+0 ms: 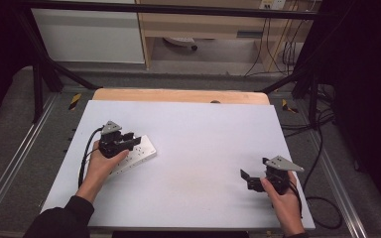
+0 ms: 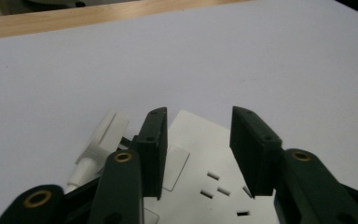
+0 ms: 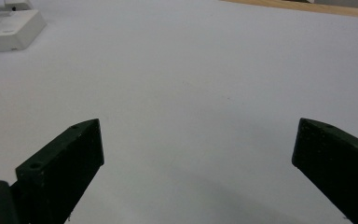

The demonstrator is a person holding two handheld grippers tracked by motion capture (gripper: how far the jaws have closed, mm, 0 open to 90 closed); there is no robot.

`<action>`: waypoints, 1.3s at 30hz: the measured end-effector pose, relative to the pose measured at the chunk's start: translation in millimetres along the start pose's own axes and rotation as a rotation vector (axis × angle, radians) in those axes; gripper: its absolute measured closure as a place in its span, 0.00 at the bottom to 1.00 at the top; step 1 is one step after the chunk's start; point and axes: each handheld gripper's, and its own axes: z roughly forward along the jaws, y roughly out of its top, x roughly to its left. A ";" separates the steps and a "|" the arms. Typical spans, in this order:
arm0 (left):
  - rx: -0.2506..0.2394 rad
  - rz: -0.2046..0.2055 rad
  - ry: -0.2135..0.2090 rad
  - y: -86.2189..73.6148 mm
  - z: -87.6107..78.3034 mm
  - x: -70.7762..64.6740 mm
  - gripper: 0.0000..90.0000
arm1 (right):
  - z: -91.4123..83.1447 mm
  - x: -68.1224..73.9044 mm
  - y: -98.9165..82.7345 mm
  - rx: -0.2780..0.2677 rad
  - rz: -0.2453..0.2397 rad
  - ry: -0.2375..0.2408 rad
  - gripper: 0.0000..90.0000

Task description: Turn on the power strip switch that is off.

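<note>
White power strip (image 1: 135,155) x1, w/ plug (image 2: 103,135) x1, tools x2

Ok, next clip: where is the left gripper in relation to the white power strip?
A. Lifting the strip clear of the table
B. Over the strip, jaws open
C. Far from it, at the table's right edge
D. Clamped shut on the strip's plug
B: in the left gripper view the left gripper hangs over the white power strip with a clear gap between its jaws, and the strip lies flat on the table.
</note>
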 end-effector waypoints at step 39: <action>-0.221 -0.044 -0.048 15.1 -18.6 -14.3 0.09 | 2.8 0.3 0.4 0.006 -0.004 0.005 0.03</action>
